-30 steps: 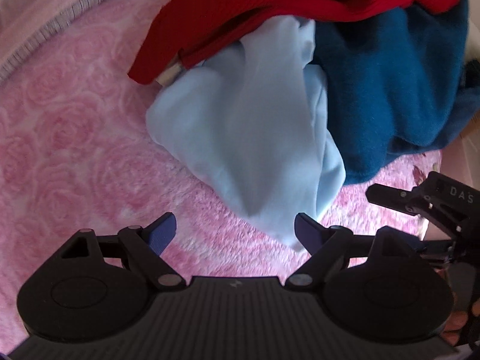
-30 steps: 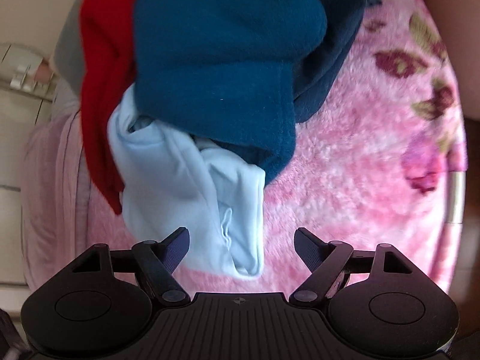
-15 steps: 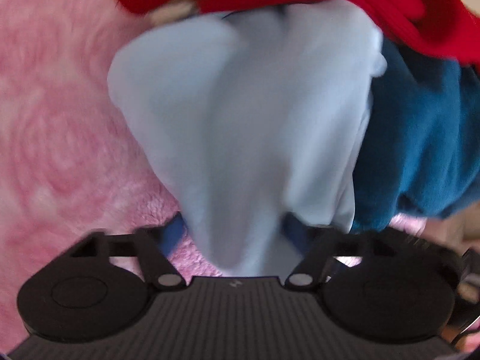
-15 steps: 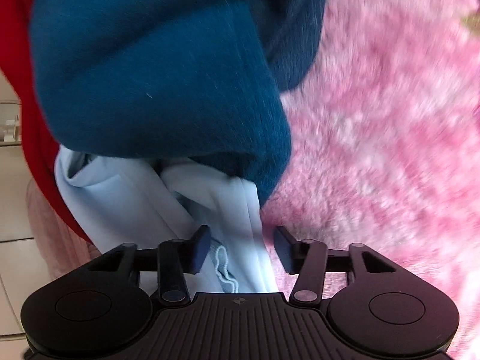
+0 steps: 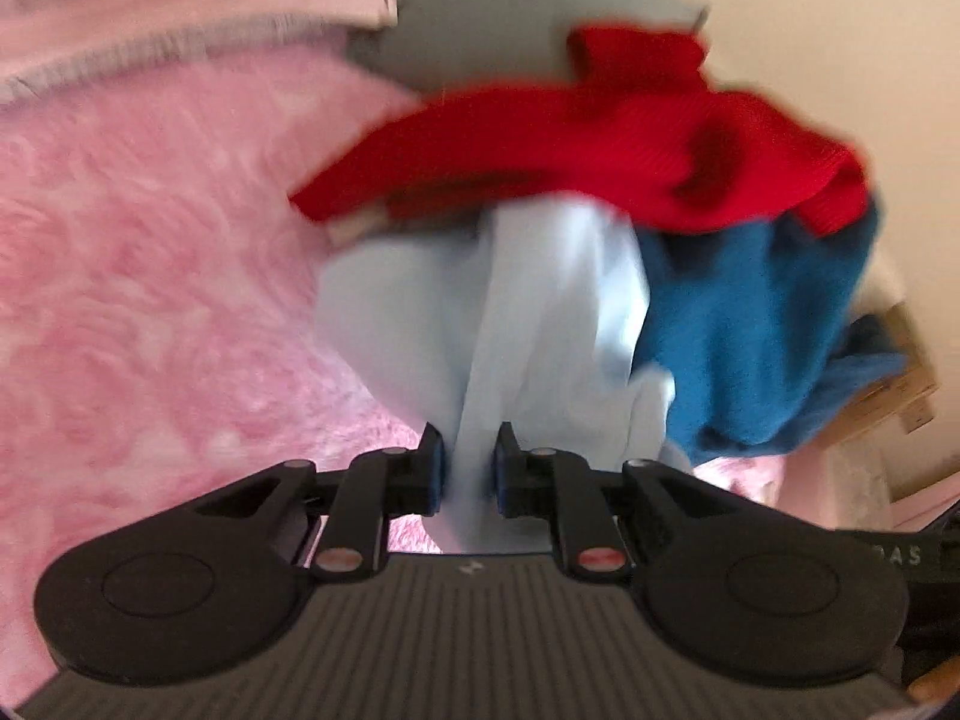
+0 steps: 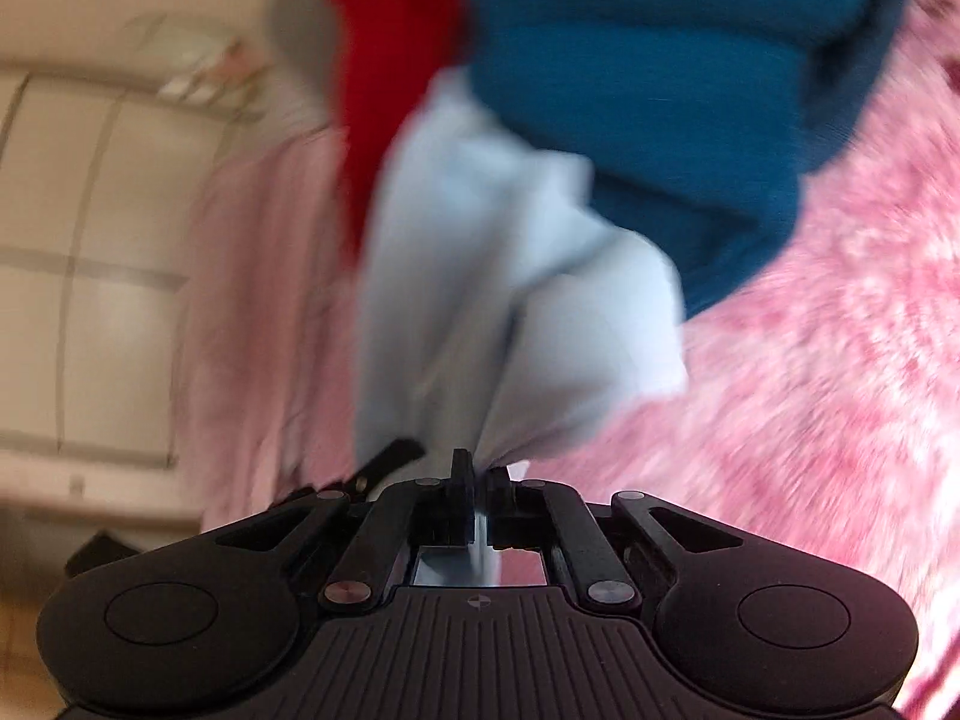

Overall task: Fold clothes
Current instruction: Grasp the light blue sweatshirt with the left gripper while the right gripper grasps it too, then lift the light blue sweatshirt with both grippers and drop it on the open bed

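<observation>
The pale blue garment [image 5: 540, 324] lies bunched under a red knit [image 5: 600, 138] and a teal fleece [image 5: 750, 312], piled on a fluffy pink blanket [image 5: 150, 276]. The left tool [image 5: 468, 468] is closing, with a fold of the blue cloth pressed between its pads. The right tool [image 6: 477, 489] is clenched tight on another fold [image 6: 510, 312]. Pale tiled floor [image 6: 78, 240] shows past the blanket's edge in the right wrist view.

Pink fluffy blanket [image 5: 150, 276] (rose-patterned) bears a heaped clothes pile [image 5: 600, 252].
</observation>
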The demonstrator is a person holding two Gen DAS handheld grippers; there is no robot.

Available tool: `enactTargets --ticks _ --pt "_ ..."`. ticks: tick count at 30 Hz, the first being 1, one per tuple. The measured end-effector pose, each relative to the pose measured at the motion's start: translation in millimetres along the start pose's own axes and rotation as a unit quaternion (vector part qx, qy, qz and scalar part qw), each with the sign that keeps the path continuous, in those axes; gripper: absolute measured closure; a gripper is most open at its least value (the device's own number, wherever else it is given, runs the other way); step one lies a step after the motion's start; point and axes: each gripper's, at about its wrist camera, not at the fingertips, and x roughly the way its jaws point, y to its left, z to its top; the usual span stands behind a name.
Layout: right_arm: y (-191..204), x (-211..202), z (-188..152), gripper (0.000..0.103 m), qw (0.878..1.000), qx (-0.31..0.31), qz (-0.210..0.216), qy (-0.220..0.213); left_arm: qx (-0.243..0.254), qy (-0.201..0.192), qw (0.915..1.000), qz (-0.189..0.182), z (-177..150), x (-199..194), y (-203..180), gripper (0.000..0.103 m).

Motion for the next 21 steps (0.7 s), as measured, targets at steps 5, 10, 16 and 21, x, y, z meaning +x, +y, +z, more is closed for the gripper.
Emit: enactTargets --ticks 5,10,16,21 --pt "68 -36 -59 0.102 0.993 -0.092 0.071 0.003 -0.016 -0.068 0.9975 -0.009 -12 -112 8 0.091" --pt "135 -73 -105 0.102 0.974 -0.174 0.145 -0.021 -0.016 -0.151 0.9884 -0.006 -18 -231 10 0.091" --pt "223 -97 -137 0.102 0.943 -0.245 0.215 -0.073 0.000 -0.242 0.9699 0.025 -2 -343 8 0.091" --pt "300 -115 -174 0.102 0.904 -0.313 0.267 -0.112 0.026 -0.306 0.9498 0.057 8 -419 2 0.090"
